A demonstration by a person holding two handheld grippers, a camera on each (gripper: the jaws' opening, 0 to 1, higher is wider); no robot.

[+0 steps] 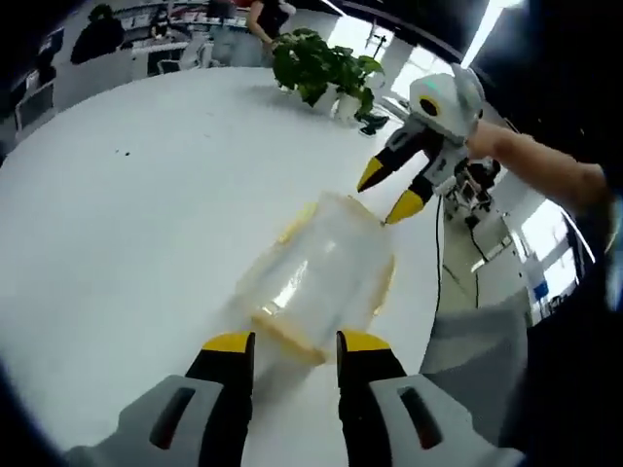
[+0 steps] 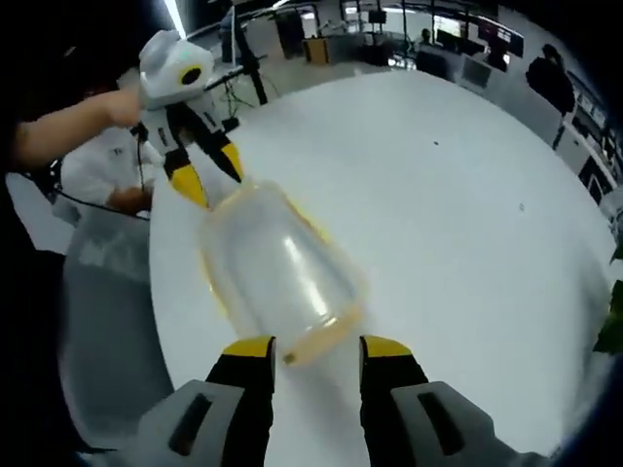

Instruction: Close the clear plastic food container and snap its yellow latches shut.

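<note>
- The container [image 1: 321, 277] lay at the centre of the left gripper view, on the white table [image 1: 136, 214], with its far end close to the table's right edge.
- In the right gripper view the container [image 2: 277, 277] sat centre-left, near the table's [image 2: 458, 195] left edge, domed and clear with a yellow rim.
- The left gripper [image 1: 295, 342] stood at the bottom of its view, jaws parted and holding nothing, its yellow tips just short of the container's near end.
- The right gripper [image 2: 316, 348] stood likewise at the bottom of its view, jaws apart and empty, tips just beside the container's near rim.
- Seen from the left gripper view, the right gripper [image 1: 391, 192] hung at the upper right with one tip about at the container's far corner; whether it touched, I could not tell.
- Whether the lid was seated or any latch snapped could not be told; the plastic blurred.
- Risk, as I judged it: a push from one end alone would slide the light container on the smooth top, perhaps off the near edge.
- Pressing a latch off-centre could tip the box or let the tip skid off the slick plastic.
</note>
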